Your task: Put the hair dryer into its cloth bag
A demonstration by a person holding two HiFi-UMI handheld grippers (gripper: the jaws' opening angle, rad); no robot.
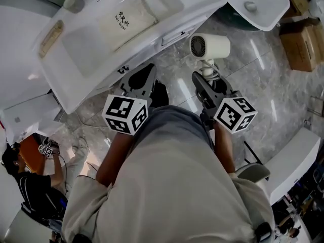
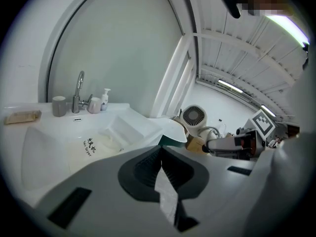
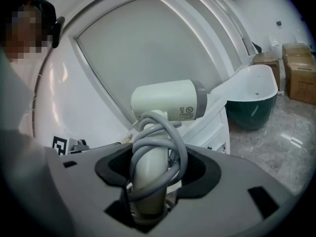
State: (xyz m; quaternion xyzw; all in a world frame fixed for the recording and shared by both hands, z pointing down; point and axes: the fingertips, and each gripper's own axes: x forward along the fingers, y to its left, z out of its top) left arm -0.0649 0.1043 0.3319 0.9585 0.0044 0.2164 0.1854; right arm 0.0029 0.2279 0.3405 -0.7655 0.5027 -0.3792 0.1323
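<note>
Right gripper view: the right gripper [image 3: 148, 189] jaws clamp the dryer [image 3: 168, 100] by its cord-wrapped handle, held in the air. The left gripper [image 2: 161, 169] jaws are closed and empty. The bag [image 1: 126, 20] lies in the sink [image 1: 83, 49]. This looks like the carrying step; next, the left must open the bag's mouth.

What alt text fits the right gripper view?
The right gripper has its jaws shut on the handle of a cream hair dryer, grey cord wound round it. Behind: a white vanity, a dark green bathtub and cardboard boxes.
</note>
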